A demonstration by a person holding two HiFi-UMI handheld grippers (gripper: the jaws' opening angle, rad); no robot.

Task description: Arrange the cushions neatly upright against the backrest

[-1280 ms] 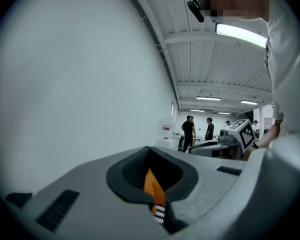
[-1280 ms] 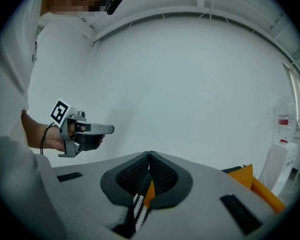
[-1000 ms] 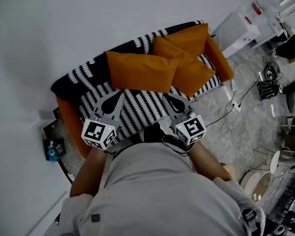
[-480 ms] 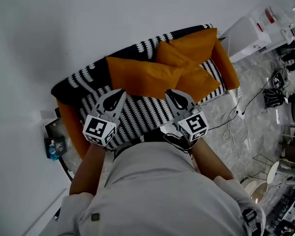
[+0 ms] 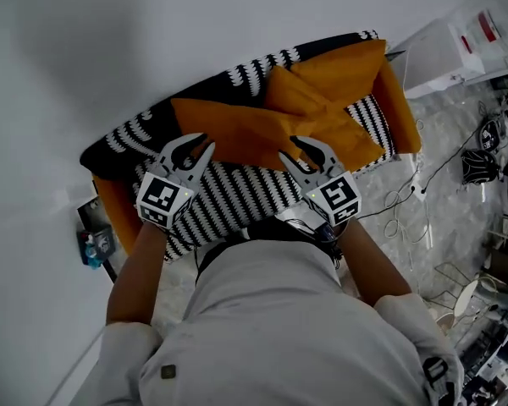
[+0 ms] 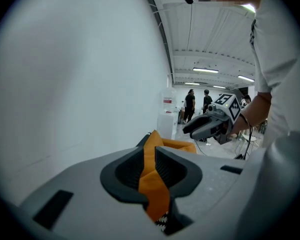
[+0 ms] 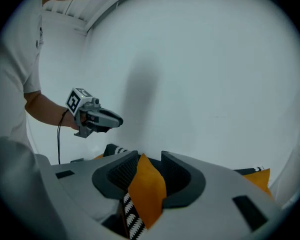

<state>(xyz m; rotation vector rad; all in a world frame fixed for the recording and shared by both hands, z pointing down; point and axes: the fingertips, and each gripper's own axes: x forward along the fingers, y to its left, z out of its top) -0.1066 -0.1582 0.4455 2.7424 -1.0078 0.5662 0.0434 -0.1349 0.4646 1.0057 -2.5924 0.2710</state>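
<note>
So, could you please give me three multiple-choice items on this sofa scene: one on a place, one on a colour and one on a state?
1. Where do the cushions lie?
A on the floor
B on the sofa
C on a shelf

2. What colour are the cushions?
A blue
B green
C orange

3. How do the jaws of the right gripper stand?
A apart, with a cushion edge between them
B shut on nothing
C out of view

Answers:
1 B: the head view shows them resting on the sofa's striped fabric.
2 C: they all show orange in the head view.
3 A: the right gripper view shows orange fabric in the gap between the jaws, which have just been opening.
</note>
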